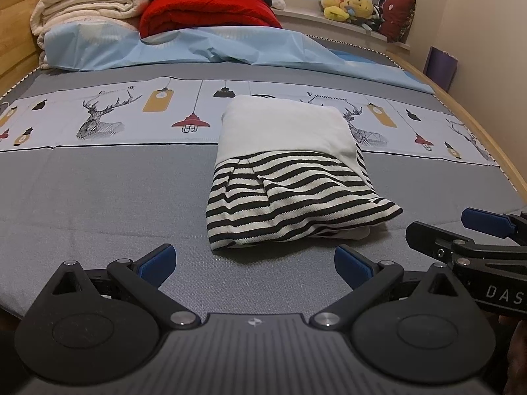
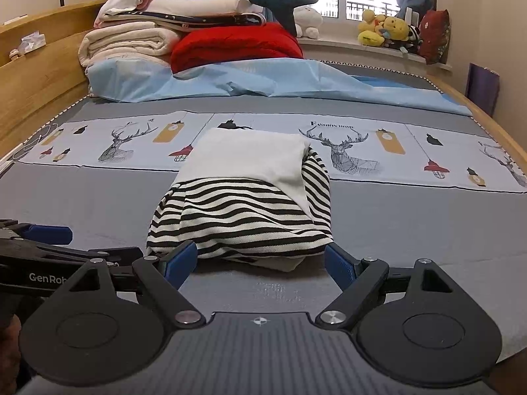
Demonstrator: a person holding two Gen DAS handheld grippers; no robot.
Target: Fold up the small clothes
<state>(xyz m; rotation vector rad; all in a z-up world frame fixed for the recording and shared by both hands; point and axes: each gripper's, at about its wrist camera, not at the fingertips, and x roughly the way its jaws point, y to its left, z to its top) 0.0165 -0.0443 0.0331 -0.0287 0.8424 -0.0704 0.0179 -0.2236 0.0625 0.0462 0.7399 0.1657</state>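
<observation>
A small folded garment, white on top with a black-and-white striped lower part, lies on the grey bed sheet. It also shows in the right wrist view. My left gripper is open and empty, just short of the garment's near edge. My right gripper is open and empty, its blue fingertips at the garment's near edge, one on each side. The right gripper also shows at the right of the left wrist view. The left gripper shows at the left of the right wrist view.
Stacked folded blankets, a red quilt and a light blue sheet lie at the head of the bed. A wooden bed frame runs along the left. Plush toys sit on the window sill.
</observation>
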